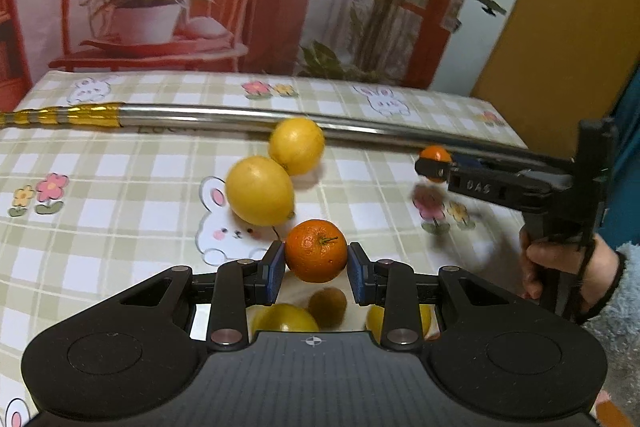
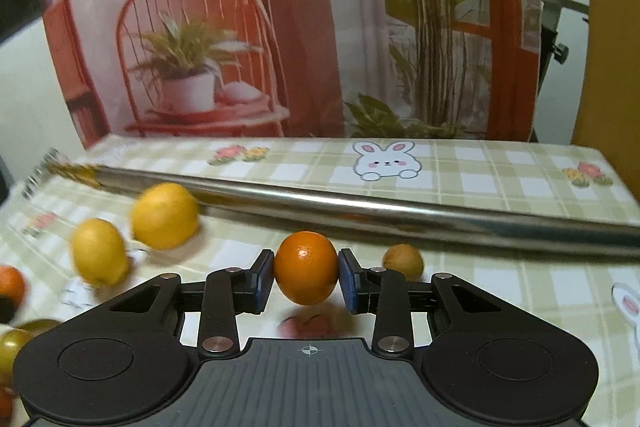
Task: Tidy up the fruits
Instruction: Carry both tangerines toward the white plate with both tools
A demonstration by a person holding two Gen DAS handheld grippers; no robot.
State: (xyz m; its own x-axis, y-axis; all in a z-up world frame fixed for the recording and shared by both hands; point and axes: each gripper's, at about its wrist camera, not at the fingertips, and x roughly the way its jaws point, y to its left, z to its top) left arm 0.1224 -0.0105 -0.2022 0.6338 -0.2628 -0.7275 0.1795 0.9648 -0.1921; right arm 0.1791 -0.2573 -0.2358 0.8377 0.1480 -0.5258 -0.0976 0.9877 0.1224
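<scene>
Two lemons [image 1: 276,171] are seen touching on the checked surface [image 1: 120,195], near a metal rod [image 1: 224,117] at the far side. The left gripper [image 1: 316,261] is clamped on an orange [image 1: 316,251] just above the surface. Further right, a second orange [image 2: 306,269] is pinched in the right gripper [image 2: 306,277]; a brown fruit [image 2: 403,261] lies beside it.

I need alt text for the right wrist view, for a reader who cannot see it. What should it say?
The right hand-held gripper holds an orange between its two fingers above a checked bunny-print tablecloth. Two lemons lie to the left, a small brown fruit to the right, and a long metal pole lies across the table behind them.
</scene>
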